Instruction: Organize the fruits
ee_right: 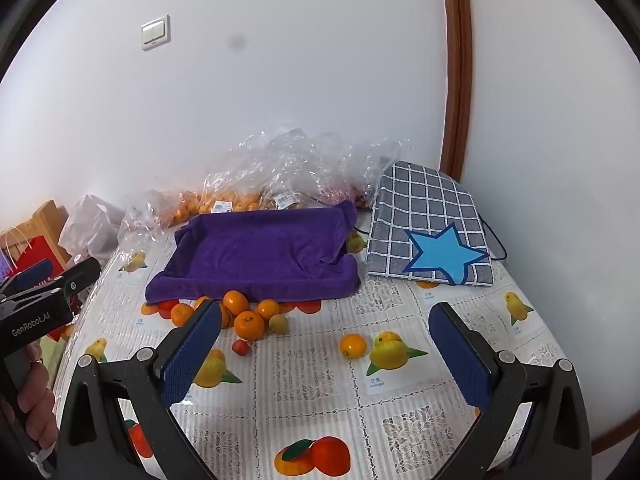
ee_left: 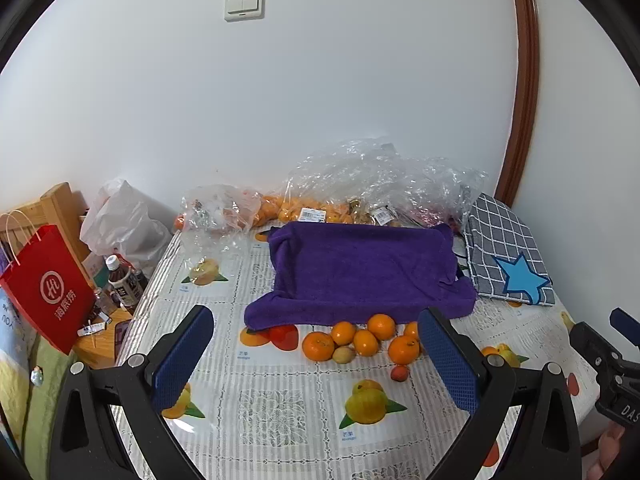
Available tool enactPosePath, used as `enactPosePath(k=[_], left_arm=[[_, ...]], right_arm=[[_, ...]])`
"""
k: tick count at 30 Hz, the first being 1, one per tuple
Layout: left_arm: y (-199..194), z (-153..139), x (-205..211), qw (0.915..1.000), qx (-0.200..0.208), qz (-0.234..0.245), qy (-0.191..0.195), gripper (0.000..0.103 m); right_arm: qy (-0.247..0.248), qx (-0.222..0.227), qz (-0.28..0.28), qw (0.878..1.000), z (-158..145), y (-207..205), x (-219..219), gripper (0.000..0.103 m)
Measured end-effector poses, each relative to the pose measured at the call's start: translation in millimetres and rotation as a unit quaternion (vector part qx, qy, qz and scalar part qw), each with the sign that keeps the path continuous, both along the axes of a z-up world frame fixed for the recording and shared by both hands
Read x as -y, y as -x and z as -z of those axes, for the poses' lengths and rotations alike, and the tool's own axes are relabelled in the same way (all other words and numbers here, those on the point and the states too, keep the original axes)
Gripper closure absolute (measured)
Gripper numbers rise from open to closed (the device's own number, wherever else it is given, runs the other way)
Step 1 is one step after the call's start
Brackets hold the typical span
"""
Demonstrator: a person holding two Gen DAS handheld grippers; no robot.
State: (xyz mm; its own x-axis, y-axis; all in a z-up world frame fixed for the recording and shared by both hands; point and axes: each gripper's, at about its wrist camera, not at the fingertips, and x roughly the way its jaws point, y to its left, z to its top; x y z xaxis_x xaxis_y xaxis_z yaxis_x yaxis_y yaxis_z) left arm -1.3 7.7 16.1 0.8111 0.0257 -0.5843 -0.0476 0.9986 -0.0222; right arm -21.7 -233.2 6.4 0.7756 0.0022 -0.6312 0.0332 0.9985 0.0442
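- Table point(ee_right: 400, 392): fruit-print cloth over it, set in a wall corner. All work surface within reach of both tools.
- Purple towel point(ee_left: 360, 268): draped over what looks like a shallow tray, edges raised. Judged the likely drop-off for the loose fruit; nothing inside it yet.
- Plastic bags point(ee_left: 376, 184) behind the towel, against the wall, more oranges in them. Checked cushion point(ee_right: 428, 228) to the right, not part of the job.
- Oranges point(ee_left: 356, 338): loose cluster touching the towel's near edge, several in contact with each other. One stray orange point(ee_right: 353, 345) sits apart on the right.
- Left gripper point(ee_left: 316, 344): jaws spread wide, empty, above the cloth just short of the cluster.
- Right gripper point(ee_right: 324, 340): jaws wide, empty, the stray orange between the finger lines ahead.
- Advice: take the stray or an outer orange first; squeeze across the widest part, lightly, since round fruit will roll if nudged.
- Small items: a greenish-brown fruit point(ee_left: 343, 355) against the oranges and a small red fruit point(ee_left: 399, 373) just in front. Leave till last; need a narrower, centred pinch.
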Motion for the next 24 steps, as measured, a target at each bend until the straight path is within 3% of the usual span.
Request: enactPosePath(k=[19,24], left_arm=[[8.3,4.5,-3.6,0.9997,0.011,-0.019,-0.006,0.000],[8.1,5.0,-4.8,0.9999,0.008,-0.001,0.014,0.000]], right_arm=[[0.005,-0.002,-0.021,1.000,2.1,-1.0,-10.6,0.001],[0.006,0.000,-0.021,1.000,1.0,0.7,-10.8,0.001]])
